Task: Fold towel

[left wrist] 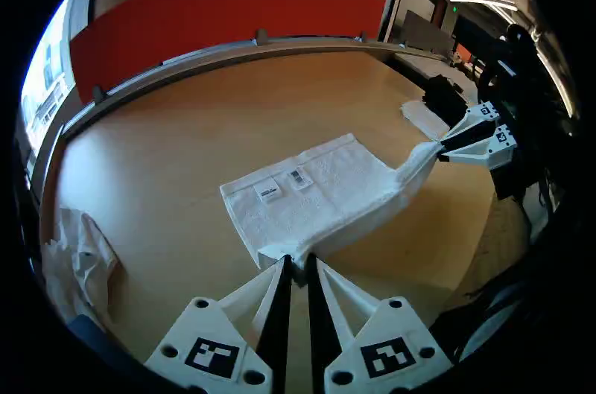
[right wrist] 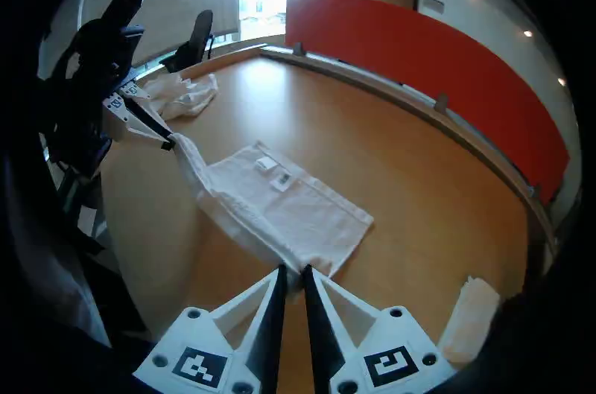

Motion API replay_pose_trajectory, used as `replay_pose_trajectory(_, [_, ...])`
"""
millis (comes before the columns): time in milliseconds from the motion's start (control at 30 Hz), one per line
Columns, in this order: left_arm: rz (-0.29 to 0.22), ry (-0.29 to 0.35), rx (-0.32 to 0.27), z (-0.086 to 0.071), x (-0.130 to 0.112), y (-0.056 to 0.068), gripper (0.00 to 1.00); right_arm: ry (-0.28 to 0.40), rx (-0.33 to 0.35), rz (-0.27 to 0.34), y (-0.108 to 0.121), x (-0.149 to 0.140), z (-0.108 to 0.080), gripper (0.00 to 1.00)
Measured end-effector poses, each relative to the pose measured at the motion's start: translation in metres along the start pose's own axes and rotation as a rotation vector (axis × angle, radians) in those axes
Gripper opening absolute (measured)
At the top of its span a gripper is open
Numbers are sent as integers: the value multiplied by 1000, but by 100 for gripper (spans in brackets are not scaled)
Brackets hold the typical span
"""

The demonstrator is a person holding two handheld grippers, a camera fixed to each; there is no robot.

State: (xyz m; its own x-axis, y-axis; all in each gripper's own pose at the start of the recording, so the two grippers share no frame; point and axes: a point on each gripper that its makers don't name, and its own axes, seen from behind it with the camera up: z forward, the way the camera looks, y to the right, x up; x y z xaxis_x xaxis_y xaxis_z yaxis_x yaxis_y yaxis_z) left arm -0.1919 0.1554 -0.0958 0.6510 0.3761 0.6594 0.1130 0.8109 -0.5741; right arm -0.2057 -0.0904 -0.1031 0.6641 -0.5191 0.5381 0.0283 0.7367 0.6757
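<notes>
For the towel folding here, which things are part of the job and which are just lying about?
Job: towel, left claw and right claw each pinching a corner of it, table under it.
Lying about: crumpled cloth, folded cloth, red screen, chair.

White textured towel [left wrist: 328, 185] lies mostly flat on the wooden table [left wrist: 186, 133], 2 small tags [left wrist: 268, 191] facing up, one long edge raised at both corners.
</notes>
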Motion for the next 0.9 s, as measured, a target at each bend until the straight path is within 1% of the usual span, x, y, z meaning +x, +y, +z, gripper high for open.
replay_pose_trajectory(167, [-9, 6, 27, 12, 10, -11, 14, -5, -10, 11, 13, 5, 14, 17])
replay_pose_trajectory(400, [-4, 0, 53, 29, 19, -23, 14, -12, -30, 12, 30, 11, 31, 17])
replay_pose_trajectory(667, [-12, -5, 70, 44, 24, -36, 14, -21, -31, 27, 39, 12, 46, 17])
replay_pose_trajectory(900, [-13, -16, 78, 56, 23, -41, 14, -36, -34, 34, 42, 9, 55, 17])
